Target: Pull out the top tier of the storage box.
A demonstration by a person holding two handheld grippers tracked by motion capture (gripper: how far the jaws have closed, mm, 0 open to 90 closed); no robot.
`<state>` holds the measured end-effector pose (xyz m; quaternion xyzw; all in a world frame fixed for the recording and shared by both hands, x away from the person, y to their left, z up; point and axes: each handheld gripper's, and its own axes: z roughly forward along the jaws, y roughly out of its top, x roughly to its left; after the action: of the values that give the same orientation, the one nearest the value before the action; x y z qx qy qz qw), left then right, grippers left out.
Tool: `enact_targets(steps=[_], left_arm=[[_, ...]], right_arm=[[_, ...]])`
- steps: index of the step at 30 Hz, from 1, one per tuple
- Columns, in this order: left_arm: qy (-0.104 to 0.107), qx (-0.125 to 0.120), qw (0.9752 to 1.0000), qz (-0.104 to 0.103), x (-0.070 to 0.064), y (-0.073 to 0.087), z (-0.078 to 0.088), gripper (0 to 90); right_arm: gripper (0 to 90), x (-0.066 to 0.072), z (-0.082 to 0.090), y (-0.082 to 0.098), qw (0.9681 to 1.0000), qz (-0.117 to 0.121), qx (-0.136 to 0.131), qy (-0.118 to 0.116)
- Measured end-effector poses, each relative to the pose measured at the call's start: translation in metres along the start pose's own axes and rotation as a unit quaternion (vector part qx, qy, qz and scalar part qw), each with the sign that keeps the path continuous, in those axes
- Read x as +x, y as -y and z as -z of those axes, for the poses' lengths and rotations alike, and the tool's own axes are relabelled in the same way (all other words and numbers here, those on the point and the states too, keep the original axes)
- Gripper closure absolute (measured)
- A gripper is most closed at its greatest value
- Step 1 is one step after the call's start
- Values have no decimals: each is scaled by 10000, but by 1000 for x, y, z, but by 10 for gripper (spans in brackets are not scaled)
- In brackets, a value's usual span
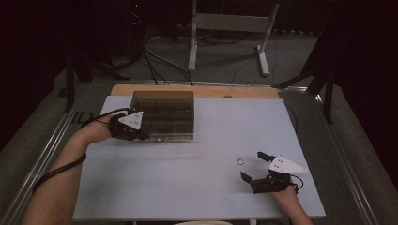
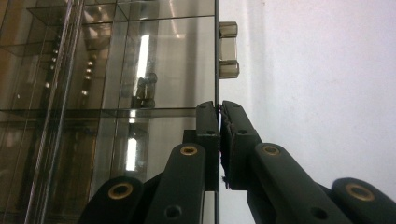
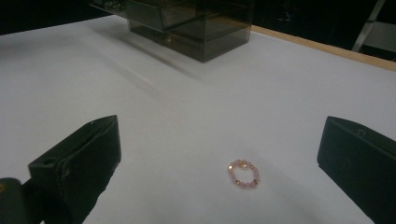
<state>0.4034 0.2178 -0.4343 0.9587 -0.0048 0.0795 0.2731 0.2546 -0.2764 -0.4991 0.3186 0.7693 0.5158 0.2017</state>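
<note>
Pinching the thin front edge of a smoked-plastic organizer box (image 1: 164, 115), the left gripper (image 1: 143, 136) sits left of centre in the high view, its jaws pressed together on that pane. In the left gripper view the same gripper (image 2: 220, 140) rises from the bottom middle of the frame, with the clear wall caught edge-on between its pads and a small squarish handle (image 2: 228, 49) sticking out of the pane in the upper middle. The box's compartments fill the left half of that frame; some small shiny items seem to lie inside, though glare makes them hard to name.

The right gripper (image 1: 251, 167) rests at the lower right of the high view on the white table (image 1: 187, 187), jaws spread wide and holding nothing. A small beaded ring (image 1: 240, 162) lies on the table just left of it, apart from both jaws. In the right gripper view the ring (image 3: 243, 173), pink with a few gold beads, lies at lower centre between the spread jaws of the right gripper (image 3: 238, 161), and the box (image 3: 196, 28) stands at the top of the frame, well apart.
</note>
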Motion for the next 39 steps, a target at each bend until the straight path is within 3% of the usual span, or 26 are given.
enact_targets(steps=[7,12,15,17,19,22,23,24,25,26,27,29,31,33,37,39], left_arm=[[-45,-70,9998,156,-1,1,0,882],[-91,-127,9998,116,-2,1,1,873],[-260,-309,9988,283,-1,-1,5,819],[-329,-438,9971,520,-1,-3,10,770],[-442,-602,9936,850,0,-5,16,695],[-536,-841,9860,1333,2,-7,27,609],[-630,-906,9818,1542,3,-7,31,533],[-630,-906,9818,1542,3,-7,31,433],[-788,-974,9760,1781,3,-8,36,433],[-834,-984,9744,1840,3,-8,38,372],[-881,-1043,9708,1971,3,-8,39,305],[-965,-1125,9685,2003,0,-9,44,221],[-1090,-1209,9626,2164,-3,-9,47,214],[-1170,-1196,9603,2233,-9,-10,49,47],[-1482,-1371,9509,2347,-22,-10,54,42],[-1607,-1364,9492,2337,-29,-10,56,42]], right_arm=[[1,0,0,0,10000,17,15,-3],[1,0,0,0,10000,14,20,0],[1,0,0,0,10000,14,13,3],[1,0,1,0,10000,5,14,-2],[1,0,1,0,10000,6,13,3],[1,0,1,0,10000,9,3,5],[1,0,1,0,10000,16,12,5],[1,0,1,0,10000,16,12,5],[1,0,1,0,10000,12,16,6],[1,0,1,0,10000,7,9,4],[1,0,1,0,10000,10,6,4],[1,0,1,0,10000,19,24,7],[1,0,1,0,10000,11,13,1],[1,0,1,0,10000,15,-3,6],[1,0,2,0,10000,9,-10,13],[1,0,1,0,10000,17,5,9]])
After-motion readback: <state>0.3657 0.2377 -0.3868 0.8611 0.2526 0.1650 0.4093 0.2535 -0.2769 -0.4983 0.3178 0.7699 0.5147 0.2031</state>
